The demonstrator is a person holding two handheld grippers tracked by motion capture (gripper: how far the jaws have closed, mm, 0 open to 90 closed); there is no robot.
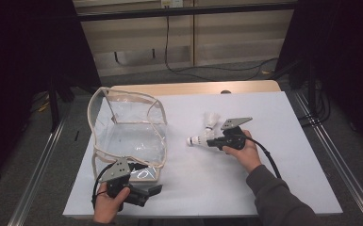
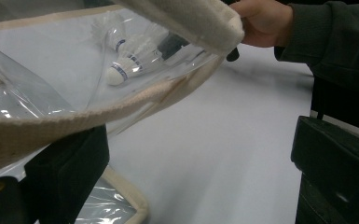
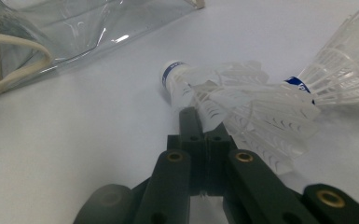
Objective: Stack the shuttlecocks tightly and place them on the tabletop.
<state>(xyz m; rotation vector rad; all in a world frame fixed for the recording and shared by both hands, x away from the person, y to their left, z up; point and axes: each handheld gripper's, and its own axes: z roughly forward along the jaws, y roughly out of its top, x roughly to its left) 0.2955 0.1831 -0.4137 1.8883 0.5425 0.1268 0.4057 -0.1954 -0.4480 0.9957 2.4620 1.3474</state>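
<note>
My right gripper is pressed together on the feathered skirt of a white shuttlecock, pinching it so that its cork tip points toward the clear bag. In the right gripper view the two black jaws meet with no gap on the shuttlecock's plastic feathers, and the cork with its blue band sticks out past the tips. The pinched shuttlecock is on the white table, to the right of the bag and well apart from it. A second shuttlecock is just behind the first one, touching or nearly touching its skirt, also right of the bag.

My left gripper is at the bag's near right corner. In the left gripper view its jaws are spread wide, and the cream fabric rim of the bag lies across the left jaw, held up off the table, while the other jaw stands free at the far side. Through the clear wall of the bag I see both shuttlecocks and my right hand beyond it.
</note>
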